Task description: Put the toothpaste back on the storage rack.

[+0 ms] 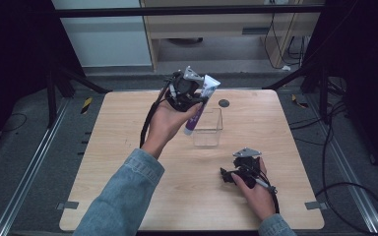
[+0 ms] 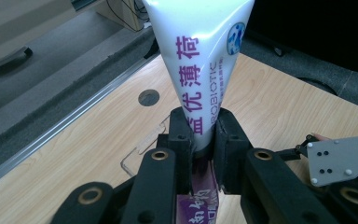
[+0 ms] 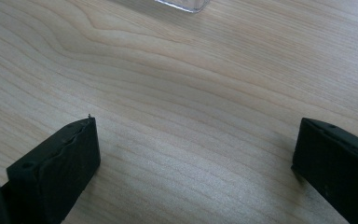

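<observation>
The toothpaste tube [image 1: 200, 103] hangs tilted over the pale wooden surface [image 1: 128, 162] — clamped in the left tongs [image 2: 204, 140], beside a clear box [image 1: 208, 129]. Right tongs [image 3: 193, 154] rest spread apart — dark floor and cables [image 1: 339, 162] surround.

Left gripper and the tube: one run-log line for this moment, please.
left gripper: shut on tube, raised beside clear box | right gripper: open, low over table, holding nothing
</observation>
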`<state>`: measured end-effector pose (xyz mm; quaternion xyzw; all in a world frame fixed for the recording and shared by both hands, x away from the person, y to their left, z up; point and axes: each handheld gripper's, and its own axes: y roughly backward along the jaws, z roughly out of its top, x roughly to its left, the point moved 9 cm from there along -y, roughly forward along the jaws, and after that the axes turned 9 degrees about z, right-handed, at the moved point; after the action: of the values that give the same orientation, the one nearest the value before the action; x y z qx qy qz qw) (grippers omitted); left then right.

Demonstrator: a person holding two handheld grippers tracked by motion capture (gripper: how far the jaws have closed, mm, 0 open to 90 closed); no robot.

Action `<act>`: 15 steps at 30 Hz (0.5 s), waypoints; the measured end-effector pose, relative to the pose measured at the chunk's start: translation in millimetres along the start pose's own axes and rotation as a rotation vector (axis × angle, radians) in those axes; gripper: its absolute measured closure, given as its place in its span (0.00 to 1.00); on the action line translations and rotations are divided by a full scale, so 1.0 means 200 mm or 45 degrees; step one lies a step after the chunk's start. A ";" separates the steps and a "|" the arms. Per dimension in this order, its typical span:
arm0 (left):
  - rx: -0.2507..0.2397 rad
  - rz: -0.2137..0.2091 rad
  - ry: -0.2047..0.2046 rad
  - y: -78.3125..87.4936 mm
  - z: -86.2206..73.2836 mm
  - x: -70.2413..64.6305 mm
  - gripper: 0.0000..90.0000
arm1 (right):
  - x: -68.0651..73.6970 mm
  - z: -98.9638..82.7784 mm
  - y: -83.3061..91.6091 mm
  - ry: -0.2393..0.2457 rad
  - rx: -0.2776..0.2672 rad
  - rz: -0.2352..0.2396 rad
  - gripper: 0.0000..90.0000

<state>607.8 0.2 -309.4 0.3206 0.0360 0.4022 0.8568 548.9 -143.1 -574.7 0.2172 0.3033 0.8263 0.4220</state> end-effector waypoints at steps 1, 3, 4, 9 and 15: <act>-0.007 -0.002 0.002 0.00 0.01 -0.01 0.87 | 0.00 0.00 0.00 0.000 0.000 0.000 0.01; -0.019 -0.002 0.001 -0.01 0.03 -0.01 0.87 | 0.00 0.00 0.00 0.000 0.000 0.000 0.01; -0.023 0.001 -0.002 -0.01 0.03 -0.02 0.87 | 0.00 0.00 0.00 0.000 0.000 0.000 0.01; -0.012 -0.005 -0.012 -0.05 0.04 -0.04 0.87 | 0.00 0.00 0.00 -0.004 -0.003 0.001 0.01; -0.046 -0.002 0.003 -0.08 0.06 -0.05 0.87 | 0.00 0.00 0.00 0.000 -0.005 0.001 0.01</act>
<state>616.4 -20.8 -310.7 0.3044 0.0300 0.4026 0.8627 549.2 -142.8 -574.6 0.2165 0.3014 0.8271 0.4222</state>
